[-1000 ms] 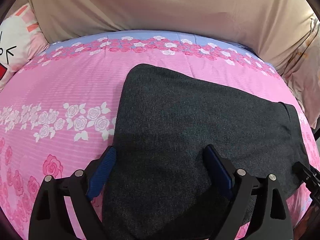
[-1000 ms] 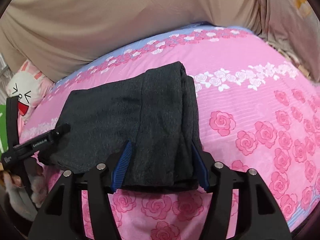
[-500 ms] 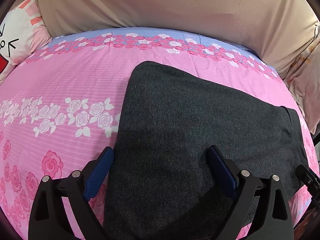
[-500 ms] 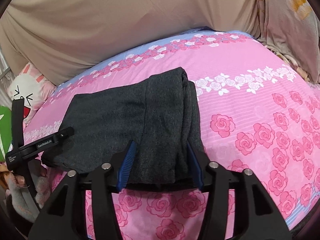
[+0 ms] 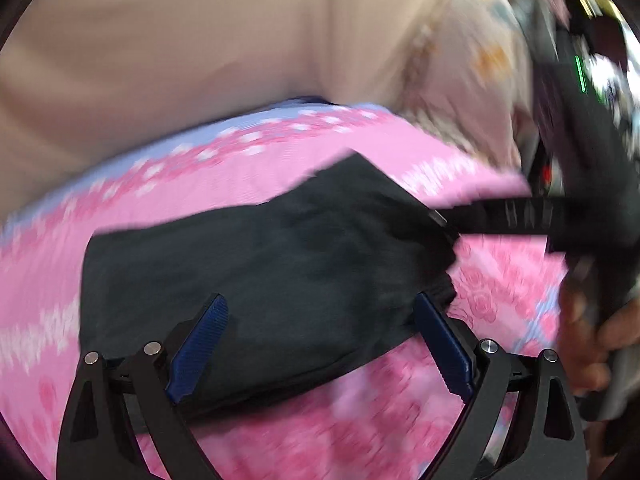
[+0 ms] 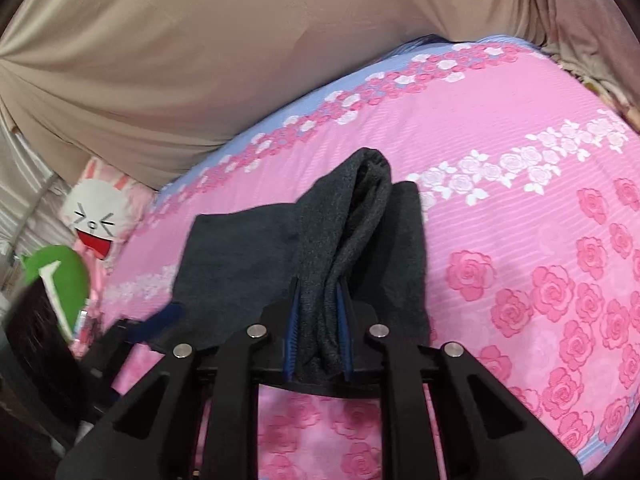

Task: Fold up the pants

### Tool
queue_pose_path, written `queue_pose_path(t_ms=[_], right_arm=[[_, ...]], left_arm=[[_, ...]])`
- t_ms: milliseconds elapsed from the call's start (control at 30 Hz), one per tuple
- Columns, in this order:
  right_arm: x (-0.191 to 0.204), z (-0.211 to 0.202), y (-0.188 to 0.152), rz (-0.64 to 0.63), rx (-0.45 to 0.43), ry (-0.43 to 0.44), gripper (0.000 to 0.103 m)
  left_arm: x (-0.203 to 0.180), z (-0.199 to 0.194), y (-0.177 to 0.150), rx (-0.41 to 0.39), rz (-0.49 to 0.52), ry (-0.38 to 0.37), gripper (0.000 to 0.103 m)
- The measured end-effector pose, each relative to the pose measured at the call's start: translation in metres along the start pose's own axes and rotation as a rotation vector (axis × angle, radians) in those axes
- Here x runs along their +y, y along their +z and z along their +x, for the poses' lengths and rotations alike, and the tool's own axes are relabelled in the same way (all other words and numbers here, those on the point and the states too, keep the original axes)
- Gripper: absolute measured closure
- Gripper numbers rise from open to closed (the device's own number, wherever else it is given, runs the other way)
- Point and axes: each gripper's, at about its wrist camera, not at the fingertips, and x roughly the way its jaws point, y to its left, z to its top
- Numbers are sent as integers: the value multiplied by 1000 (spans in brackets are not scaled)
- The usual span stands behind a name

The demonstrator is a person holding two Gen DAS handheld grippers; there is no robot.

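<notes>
Now my right tongs (image 6: 318, 340) clamp the pants (image 6: 256, 248) edge; left tongs (image 5: 320, 344) gape. I'd lift slowly, keeping layers together.

A: What do the pants (image 6: 256, 256) look like?
B: They are dark grey, soft knit fabric, folded to a thick bundle (image 5: 260, 272).
A: Where do they lie?
B: On the pink bed sheet with roses (image 6: 520, 152). The right end is bunched and raised, with the layers pressed together; the left part lies flat.
</notes>
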Motion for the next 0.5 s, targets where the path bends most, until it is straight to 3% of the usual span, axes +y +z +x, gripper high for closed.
queue_pose_path(t_ms=[67, 133, 167, 233, 267, 333, 367, 400, 433, 500], right_arm=[[4, -2, 6, 0, 2, 31, 88], [5, -3, 9, 8, 11, 52, 89], [6, -3, 9, 7, 14, 59, 89], [5, 0, 8, -4, 29, 71, 85], [4, -1, 7, 2, 23, 78, 84], [-1, -11, 4, -7, -22, 57, 83], [-2, -18, 1, -32, -56, 4, 82], [-2, -27, -3, -67, -99, -73, 67], [-2, -33, -7, -97, -129, -136, 45], [-2, -36, -15, -148, -149, -235, 29]], left_arm=[[-22, 23, 5, 23, 55, 50, 11], [-21, 41, 11, 60, -3, 37, 17], [-15, 50, 14, 88, -47, 24, 44], [2, 58, 18, 115, -118, -15, 69], [12, 56, 20, 109, -151, -9, 91], [43, 40, 24, 71, -240, -40, 92], [63, 26, 26, 49, -300, -67, 92], [83, 11, 28, 24, -352, -74, 93], [116, -16, 30, -23, -419, -80, 93], [159, -61, 27, -92, -492, -47, 93]])
